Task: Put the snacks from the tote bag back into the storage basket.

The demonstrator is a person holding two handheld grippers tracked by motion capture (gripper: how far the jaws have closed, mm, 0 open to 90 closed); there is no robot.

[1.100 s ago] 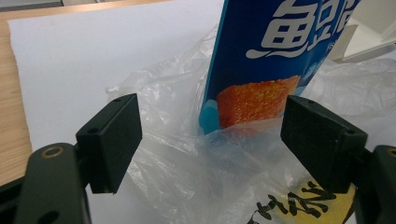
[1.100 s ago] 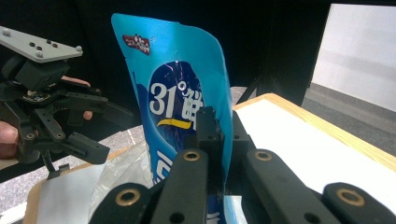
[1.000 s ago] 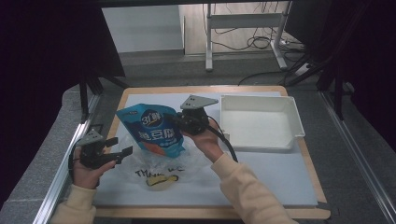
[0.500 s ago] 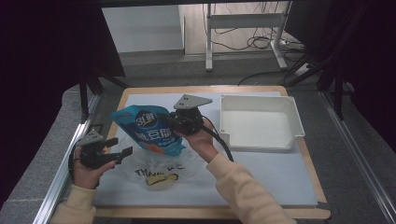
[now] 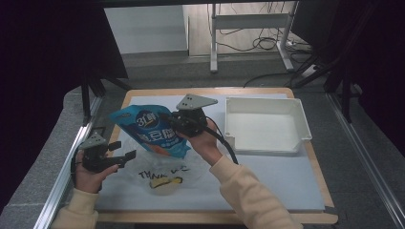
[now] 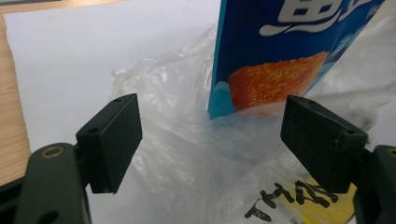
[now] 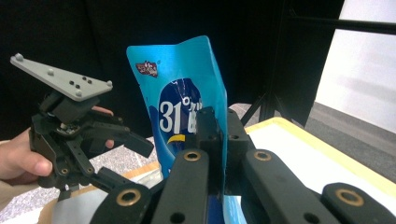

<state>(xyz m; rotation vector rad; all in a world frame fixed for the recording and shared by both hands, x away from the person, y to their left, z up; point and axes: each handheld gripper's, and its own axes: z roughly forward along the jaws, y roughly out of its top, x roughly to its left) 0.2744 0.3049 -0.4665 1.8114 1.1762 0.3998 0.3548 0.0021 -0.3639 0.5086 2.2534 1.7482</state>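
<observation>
The right gripper (image 5: 179, 121) is clamped on one edge of the blue pouch (image 5: 150, 131), holding it in the air above the clear plastic bag (image 5: 165, 179) on the bench (image 5: 267, 179). The grip looks thin: held by an edge only, the pouch could swing or slip free, I judge, and land beside the bag's mouth. In the high view its long axis is tilted, the top corner pointing up and to the left, the lower end with the orange picture hanging just over the bag. The left gripper (image 6: 212, 140), jaws apart and empty, waits near the bag's crumpled film; closing on too little film could let the mouth collapse. A white tray (image 5: 265, 124) sits well apart.
</observation>
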